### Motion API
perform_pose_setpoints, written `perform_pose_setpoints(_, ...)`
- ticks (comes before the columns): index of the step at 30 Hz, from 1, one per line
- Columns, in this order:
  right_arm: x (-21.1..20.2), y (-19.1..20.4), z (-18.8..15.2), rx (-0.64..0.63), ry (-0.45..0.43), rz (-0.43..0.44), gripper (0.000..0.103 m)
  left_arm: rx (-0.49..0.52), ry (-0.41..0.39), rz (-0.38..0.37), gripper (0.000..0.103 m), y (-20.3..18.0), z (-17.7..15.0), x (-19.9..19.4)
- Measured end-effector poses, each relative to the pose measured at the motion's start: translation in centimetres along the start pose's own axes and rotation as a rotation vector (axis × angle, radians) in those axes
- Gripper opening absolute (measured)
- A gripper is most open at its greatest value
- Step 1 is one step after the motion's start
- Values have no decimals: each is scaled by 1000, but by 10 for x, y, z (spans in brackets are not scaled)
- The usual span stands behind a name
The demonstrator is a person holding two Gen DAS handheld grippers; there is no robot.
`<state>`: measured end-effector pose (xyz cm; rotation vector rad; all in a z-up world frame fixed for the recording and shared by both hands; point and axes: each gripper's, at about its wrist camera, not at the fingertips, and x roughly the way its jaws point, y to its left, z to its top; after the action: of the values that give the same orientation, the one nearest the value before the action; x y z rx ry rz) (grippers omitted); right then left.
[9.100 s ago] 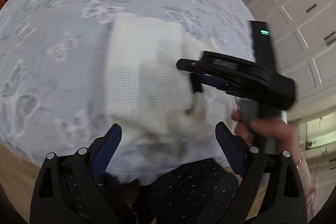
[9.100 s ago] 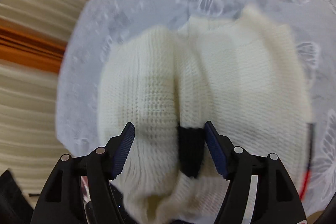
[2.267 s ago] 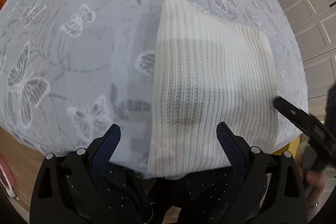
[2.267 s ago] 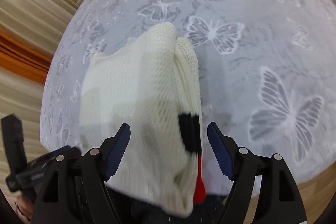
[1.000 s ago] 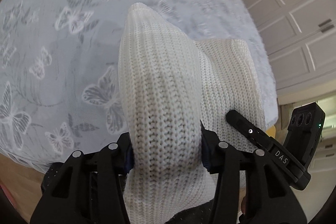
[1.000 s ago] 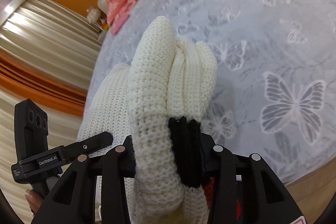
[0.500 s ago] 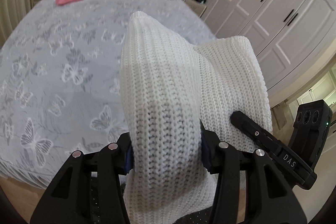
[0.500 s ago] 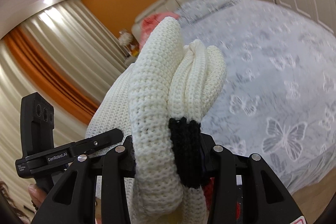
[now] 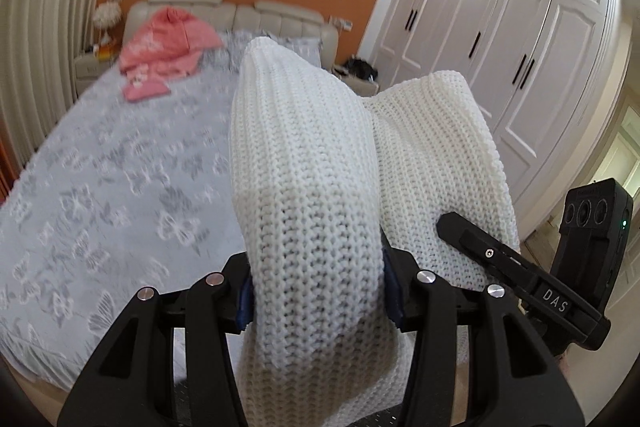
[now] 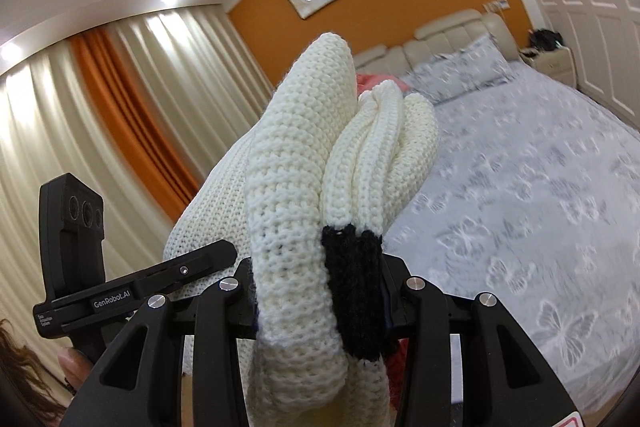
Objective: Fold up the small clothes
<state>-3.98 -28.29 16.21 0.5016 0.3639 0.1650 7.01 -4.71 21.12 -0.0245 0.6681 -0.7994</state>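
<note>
The knitted garment [image 9: 312,227] is clamped between the jaws of the left gripper [image 9: 316,295] and of the right gripper [image 10: 320,299], and is held above the bed [image 9: 100,187]. Right of the left gripper, the garment's other end is gripped by the right gripper. Beyond both, pillows [image 10: 460,67] and a second garment [image 9: 164,51] are found at the headboard [image 9: 280,19]. A wardrobe [image 9: 520,47] is placed to the right.

Cream knit sweater [image 9: 312,187], black trim; grey, seemingly butterfly-patterned bedspread [image 9: 100,179]; pink garment [image 9: 168,47]
</note>
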Motion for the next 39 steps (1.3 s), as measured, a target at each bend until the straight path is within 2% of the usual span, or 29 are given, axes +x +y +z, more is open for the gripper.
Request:
perform_pose_setpoints(11, 57, 58, 14, -69, 11, 88, 39, -3, -98, 104, 48, 54, 25, -39)
perform_pose_setpoints(19, 115, 79, 10, -67, 58, 126, 39, -24, -104, 161, 49, 104, 29, -40)
perform_pose_setpoints(23, 155, 82, -3, -48, 99, 130, 39, -46, -76, 187, 49, 135, 27, -28)
perform_pose_setpoints(30, 234, 68, -46, 8, 227, 98, 39, -116, 35, 212, 49, 204, 3, 22)
perform_pose_setpoints(35, 295, 27, -105, 53, 334, 27, 40, -172, 119, 207, 49, 252, -52, 91)
perform_pose_setpoints(37, 322, 3, -134, 82, 382, -10, 44, -192, 146, 222, 50, 270, -78, 123)
perform_pose_setpoints(39, 355, -32, -172, 133, 493, -96, 48, -213, 164, 243, 56, 288, -108, 157)
